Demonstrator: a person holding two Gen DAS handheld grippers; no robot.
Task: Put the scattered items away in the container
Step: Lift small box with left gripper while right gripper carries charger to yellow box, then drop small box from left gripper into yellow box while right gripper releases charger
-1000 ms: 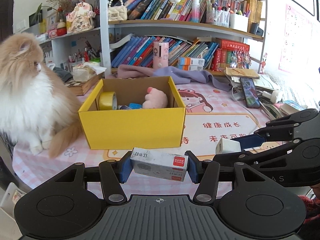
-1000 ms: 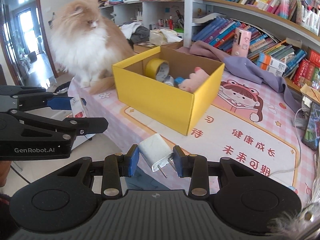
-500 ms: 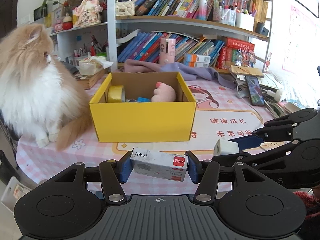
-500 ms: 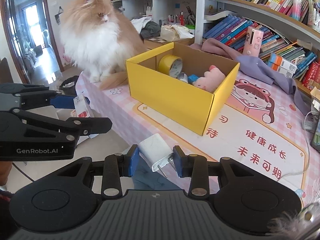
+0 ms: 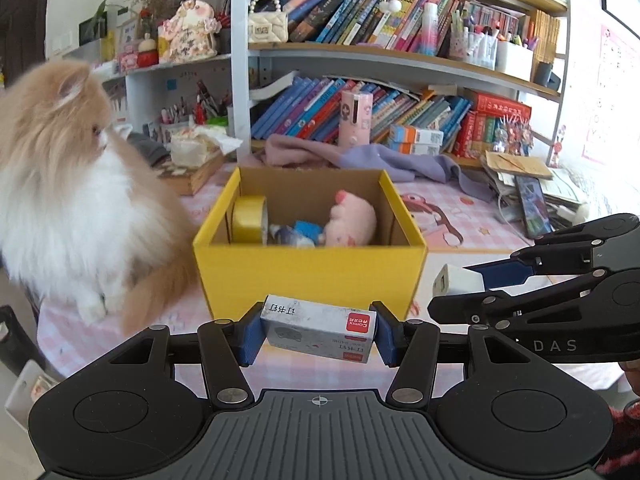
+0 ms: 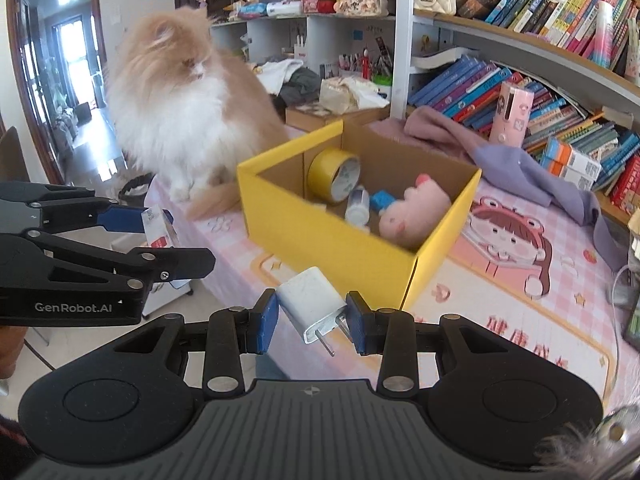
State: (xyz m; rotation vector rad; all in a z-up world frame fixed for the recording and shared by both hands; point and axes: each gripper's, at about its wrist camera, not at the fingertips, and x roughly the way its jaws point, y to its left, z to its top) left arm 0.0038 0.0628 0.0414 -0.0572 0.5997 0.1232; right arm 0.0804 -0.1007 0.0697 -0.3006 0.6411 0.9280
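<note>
Left gripper [image 5: 319, 330]: jaws part-open and clamped on the two short ends of a small grey staple box [image 5: 319, 329] with a red label. The box lies crosswise between the blue pads [image 5: 251, 334], slightly tilted, clear of the table.

Right gripper [image 6: 312, 318]: jaws drawn narrow and clamped on a white plug adapter [image 6: 313, 304]. The adapter sits at an angle, its metal prongs pointing toward 5 o'clock, down and out of the grip. In the left wrist view the same gripper enters from 3 o'clock, adapter at its tip.

Container: a yellow cardboard box [image 5: 310, 276], top open, stands on the pink checked tablecloth [image 6: 568, 276] at 12 o'clock from the left gripper. Its near wall rises just beyond the staple box. From the right gripper the nearest corner edge lies at 1 o'clock.

Contents: a yellow tape roll [image 5: 249, 219] upright against the left wall, a small bottle [image 6: 357, 205], a blue item [image 6: 382, 199] and a pink plush toy [image 5: 351, 225] toward the right. The floor area along the near wall is hidden from the left wrist view.

Clearance: a long-haired cat [image 5: 72, 196] sits at 10 o'clock, its tail lying close by the container's left wall. A lilac cloth [image 5: 384, 160] lies behind the far rim. Open tablecloth extends right of the container.
</note>
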